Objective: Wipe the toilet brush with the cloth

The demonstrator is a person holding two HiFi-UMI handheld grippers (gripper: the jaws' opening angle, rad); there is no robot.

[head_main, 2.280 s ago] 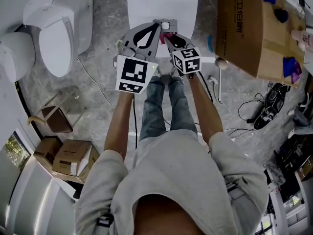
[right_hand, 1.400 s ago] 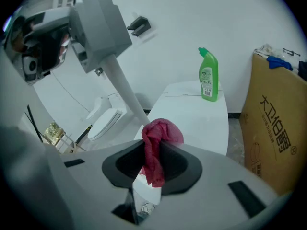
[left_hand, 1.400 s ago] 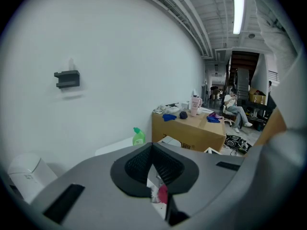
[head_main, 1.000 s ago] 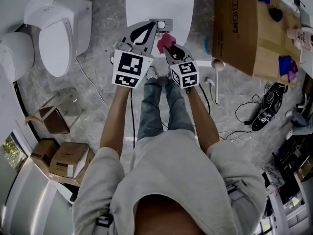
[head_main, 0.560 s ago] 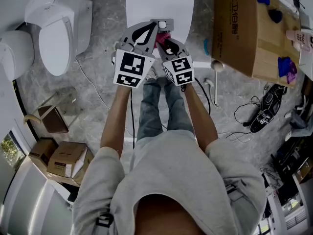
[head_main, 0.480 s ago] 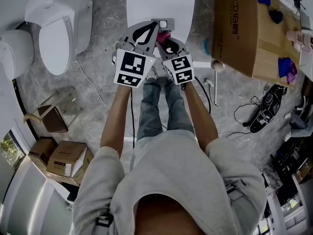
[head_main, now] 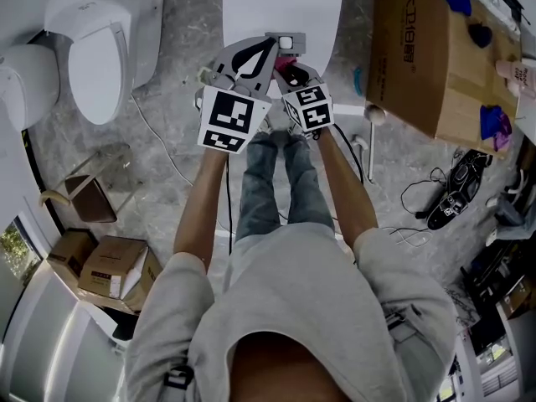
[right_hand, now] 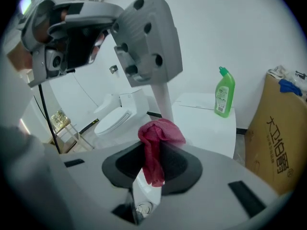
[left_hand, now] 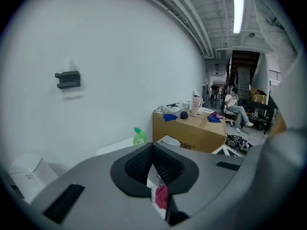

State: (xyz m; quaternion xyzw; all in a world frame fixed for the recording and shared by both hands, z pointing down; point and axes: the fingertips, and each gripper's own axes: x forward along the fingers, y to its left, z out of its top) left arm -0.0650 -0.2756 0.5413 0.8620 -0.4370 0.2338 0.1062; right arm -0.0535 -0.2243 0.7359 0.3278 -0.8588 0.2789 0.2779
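On grey marbled floor [head_main: 167,149], toilet [head_main: 96,57], white table [head_main: 280,7], cardboard box [head_main: 410,48]; cloth [right_hand: 153,152] above.

Bright even indoor light, ceiling strip light [left_hand: 237,12] glaring, strong fisheye curvature, dark vignetted corners, soft blurred edges

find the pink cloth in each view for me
Head view: cloth top centre, a small pink patch.
Left gripper view: cloth low centre, just below the jaws.
Right gripper view: cloth centre, pinched in the jaws, against the brush handle.
Shared landmark: green bottle.
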